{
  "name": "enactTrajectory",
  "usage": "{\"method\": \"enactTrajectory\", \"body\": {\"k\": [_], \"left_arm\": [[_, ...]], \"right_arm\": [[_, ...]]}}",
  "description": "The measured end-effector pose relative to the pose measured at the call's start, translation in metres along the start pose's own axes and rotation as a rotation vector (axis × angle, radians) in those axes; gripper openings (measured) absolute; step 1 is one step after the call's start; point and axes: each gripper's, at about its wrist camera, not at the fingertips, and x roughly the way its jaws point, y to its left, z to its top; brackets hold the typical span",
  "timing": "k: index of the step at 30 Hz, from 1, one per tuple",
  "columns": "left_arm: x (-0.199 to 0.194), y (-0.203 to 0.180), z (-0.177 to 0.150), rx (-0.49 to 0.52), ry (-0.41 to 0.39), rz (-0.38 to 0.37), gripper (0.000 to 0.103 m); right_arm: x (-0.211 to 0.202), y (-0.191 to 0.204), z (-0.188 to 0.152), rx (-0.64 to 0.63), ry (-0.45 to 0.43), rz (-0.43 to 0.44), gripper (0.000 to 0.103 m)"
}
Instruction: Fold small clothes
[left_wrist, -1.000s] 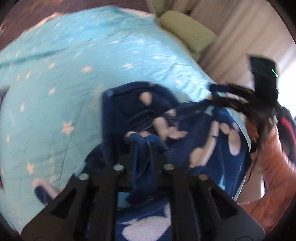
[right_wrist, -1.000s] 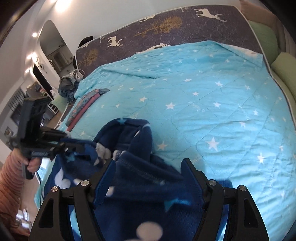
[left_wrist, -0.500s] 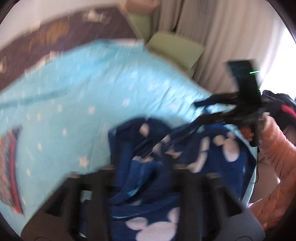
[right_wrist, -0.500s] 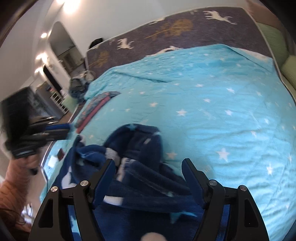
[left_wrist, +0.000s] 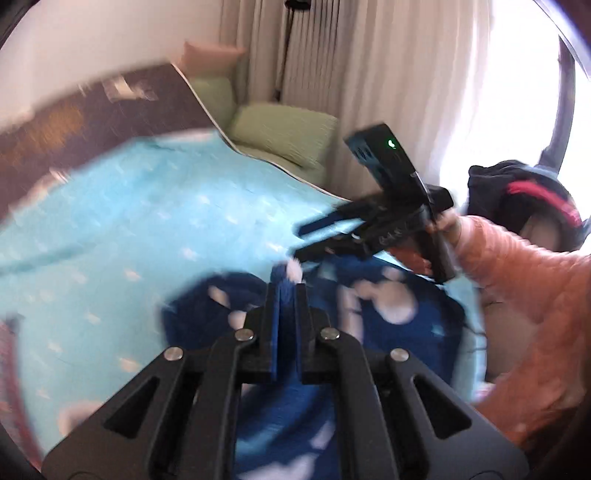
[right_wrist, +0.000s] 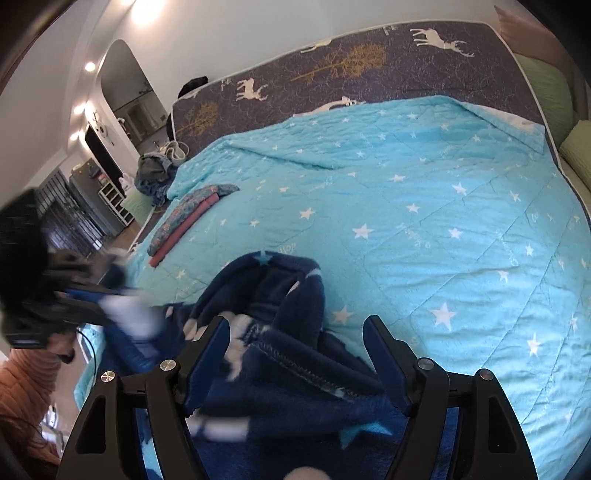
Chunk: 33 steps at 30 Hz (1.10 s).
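Left wrist view: your left tongs (left_wrist: 287, 291) are clamped together on a fold of the navy fleece garment (left_wrist: 388, 321), pinching the cloth between the pads. The garment lies rumpled on the turquoise star quilt (right_wrist: 424, 206) at the near edge of the bed. Your right tongs (right_wrist: 297, 350) stand wide apart, straddling a bunched ridge of the same garment; the pads do not press on it. A folded patterned cloth (right_wrist: 192, 218) lies farther off on the quilt.

I count one navy fleece garment (right_wrist: 280, 332), one turquoise star quilt (right_wrist: 424, 206), one folded patterned cloth (right_wrist: 188, 218), two green cushions (left_wrist: 284, 133), and my two grippers.
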Motion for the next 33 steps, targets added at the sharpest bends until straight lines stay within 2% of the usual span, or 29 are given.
{"method": "enactTrajectory", "body": {"k": [3, 5, 7, 8, 10, 12, 14, 16, 19, 21, 23, 24, 26, 28, 32, 33], "left_arm": [[0.024, 0.024, 0.002, -0.062, 0.066, 0.11, 0.008], [0.041, 0.041, 0.0, -0.066, 0.109, 0.185, 0.008], [0.055, 0.059, -0.002, -0.123, 0.149, 0.241, 0.008], [0.053, 0.063, -0.004, -0.156, 0.146, 0.239, 0.008], [0.032, 0.069, -0.012, -0.215, 0.125, 0.204, 0.016], [0.011, 0.052, -0.02, -0.201, 0.099, 0.213, 0.039], [-0.006, 0.034, -0.03, -0.162, 0.07, 0.227, 0.052], [-0.02, 0.012, -0.044, -0.099, 0.066, 0.255, 0.054], [-0.022, 0.007, -0.058, -0.021, 0.105, 0.342, 0.055], [-0.023, 0.017, -0.065, -0.036, 0.135, 0.4, 0.057], [-0.027, 0.043, -0.074, -0.113, 0.152, 0.444, 0.059], [-0.03, 0.056, -0.08, -0.156, 0.15, 0.455, 0.063], [-0.034, 0.088, -0.096, -0.274, 0.143, 0.444, 0.069], [-0.03, 0.119, -0.113, -0.413, 0.151, 0.391, 0.069], [-0.012, 0.145, -0.135, -0.527, 0.147, 0.282, 0.071], [-0.006, 0.147, -0.137, -0.54, 0.144, 0.254, 0.073]], "right_arm": [[-0.001, -0.002, 0.003, 0.035, -0.017, 0.011, 0.077], [-0.002, -0.001, 0.002, 0.042, -0.023, 0.021, 0.077], [-0.004, 0.003, -0.002, 0.029, -0.019, 0.02, 0.077], [-0.005, 0.003, -0.005, 0.02, -0.014, 0.015, 0.077], [-0.009, 0.005, -0.013, -0.009, -0.001, -0.006, 0.077], [-0.016, 0.007, -0.022, -0.035, 0.005, -0.016, 0.077], [-0.022, 0.009, -0.03, -0.056, 0.007, -0.012, 0.077], [-0.027, 0.012, -0.04, -0.077, 0.014, -0.014, 0.077], [-0.023, 0.02, -0.048, -0.111, 0.038, -0.043, 0.077], [-0.021, 0.026, -0.049, -0.14, 0.045, -0.052, 0.077], [-0.02, 0.033, -0.05, -0.188, 0.05, -0.087, 0.077], [-0.02, 0.033, -0.051, -0.205, 0.055, -0.107, 0.077], [-0.022, 0.025, -0.057, -0.208, 0.066, -0.161, 0.077], [-0.027, 0.01, -0.062, -0.169, 0.065, -0.2, 0.077], [-0.048, -0.049, -0.066, 0.035, 0.001, -0.259, 0.077], [-0.051, -0.073, -0.067, 0.111, -0.016, -0.258, 0.081]]}}
